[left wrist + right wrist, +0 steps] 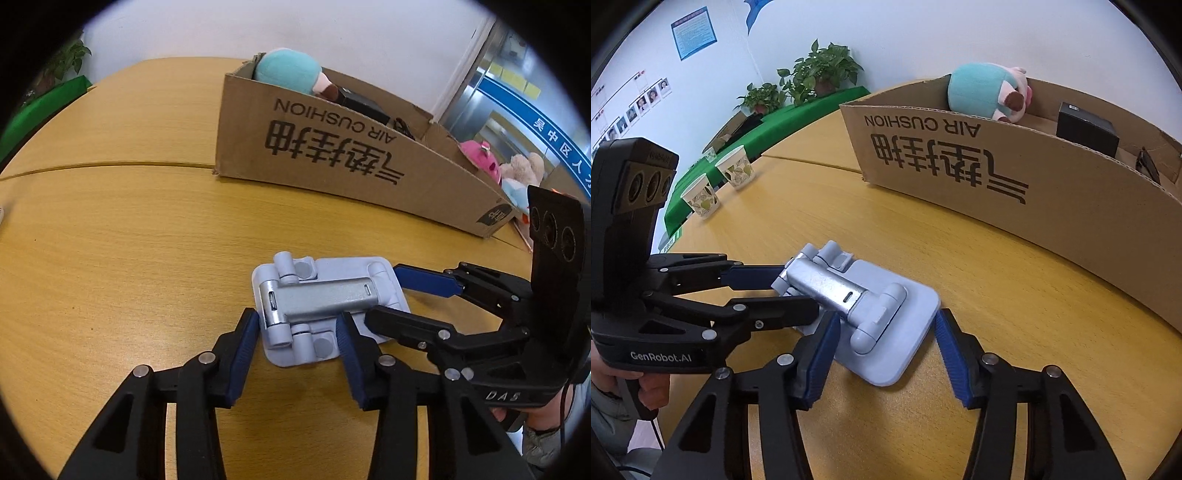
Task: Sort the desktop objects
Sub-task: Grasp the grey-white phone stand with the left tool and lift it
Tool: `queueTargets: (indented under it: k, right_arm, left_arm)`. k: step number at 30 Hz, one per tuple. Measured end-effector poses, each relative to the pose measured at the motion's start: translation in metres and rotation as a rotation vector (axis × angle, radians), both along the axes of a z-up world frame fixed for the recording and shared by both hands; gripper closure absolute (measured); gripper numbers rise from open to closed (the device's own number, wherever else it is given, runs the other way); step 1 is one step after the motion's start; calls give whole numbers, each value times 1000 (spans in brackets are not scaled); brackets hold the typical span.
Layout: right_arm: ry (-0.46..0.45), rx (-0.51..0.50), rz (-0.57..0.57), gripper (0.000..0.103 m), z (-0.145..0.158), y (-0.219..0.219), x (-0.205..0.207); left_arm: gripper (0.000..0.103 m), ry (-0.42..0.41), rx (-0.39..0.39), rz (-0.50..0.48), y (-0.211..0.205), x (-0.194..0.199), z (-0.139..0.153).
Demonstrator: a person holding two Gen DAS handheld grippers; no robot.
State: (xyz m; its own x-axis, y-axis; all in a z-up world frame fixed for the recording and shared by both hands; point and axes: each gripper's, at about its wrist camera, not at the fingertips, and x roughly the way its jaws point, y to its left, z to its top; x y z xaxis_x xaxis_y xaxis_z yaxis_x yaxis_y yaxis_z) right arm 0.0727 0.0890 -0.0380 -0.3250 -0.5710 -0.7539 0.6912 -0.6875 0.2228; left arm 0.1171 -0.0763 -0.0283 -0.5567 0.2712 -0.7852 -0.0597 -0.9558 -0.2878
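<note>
A pale blue folding phone stand [321, 295] with a silver metal arm lies flat on the wooden table [110, 258]. My left gripper [297, 332] has its blue pads pressed against both sides of the stand's near end. My right gripper [384, 295] comes in from the right and clamps the stand's other end. In the right wrist view the stand [908, 321] sits between my right gripper's [884, 339] pads, which touch the plate's two edges. My left gripper [798, 291] holds the stand's far end there, and a hand grips its handle.
An open cardboard box [332, 147] printed AIR CUSHION stands just behind the stand, holding a teal plush toy [982, 92] and a black box [1086, 129]. More plush toys [480, 158] lie beyond it. Two paper cups [735, 171] stand at the table's far left edge.
</note>
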Motion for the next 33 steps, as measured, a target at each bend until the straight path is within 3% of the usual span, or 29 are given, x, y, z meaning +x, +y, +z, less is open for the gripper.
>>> queueTargets:
  k: [12,19,33]
  right_arm:
    - [-47,-60,41,61,-1,-7,2]
    - [-43,-99,111,63,15,-23,16]
    - [21,-190,98,63,58,-12,26]
  left_arm:
    - [62,42,11,125,-14,22,7]
    - [68,166,-2,203,-29,45,46]
    - [68,274,-38,211,-15,51,89]
